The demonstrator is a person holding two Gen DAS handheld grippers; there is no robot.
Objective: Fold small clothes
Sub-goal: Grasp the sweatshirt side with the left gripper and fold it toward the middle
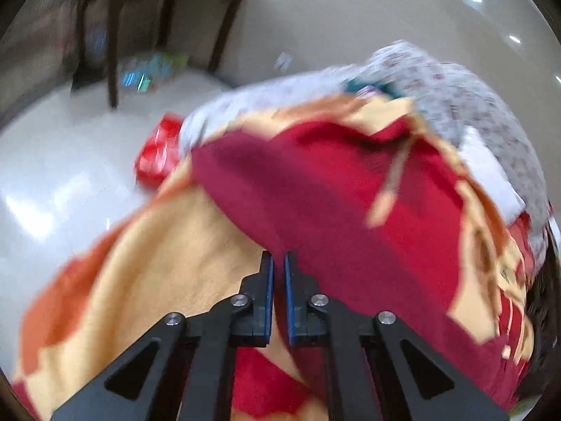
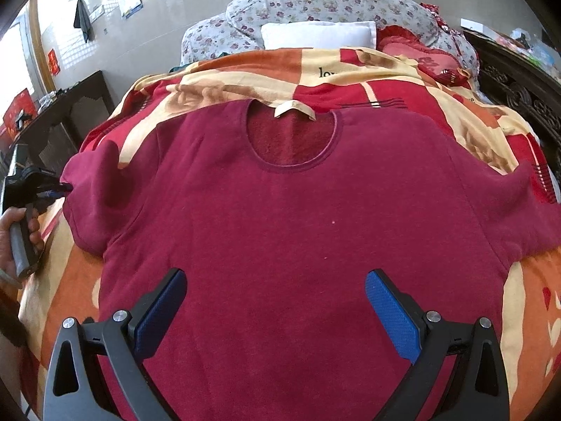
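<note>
A dark red shirt (image 2: pixel 291 217) lies spread flat, front up, on a patterned red, orange and cream blanket (image 2: pixel 403 80), directly ahead of and beneath the right gripper (image 2: pixel 275 296). That gripper hangs over the shirt's lower body, pointing toward the round neckline, its blue-padded fingers (image 2: pixel 391 315) spread wide with nothing between them. The collar and a cream neck label (image 2: pixel 293 108) sit straight ahead of it, the two short sleeves fanning out to either side.

Off to the right gripper's left, at the tip of the shirt's sleeve, the left gripper (image 2: pixel 58 189) comes in from the side, its dark body gripped by the person's left hand (image 2: pixel 19 231), fingers curled round the handle. In the right wrist view its tips meet the sleeve edge; whether cloth is caught there is too small to tell.

The left wrist view is blurred. In it the left gripper's (image 1: pixel 278 263) blue pads (image 1: pixel 269 280) stand nearly together with only a slim gap, and the red fabric edge lies just ahead of the tips, over the cream blanket. Beyond the far end of the shirt lie a floral quilt (image 2: pixel 315 3) and a white pillow (image 2: pixel 315 35).
</note>
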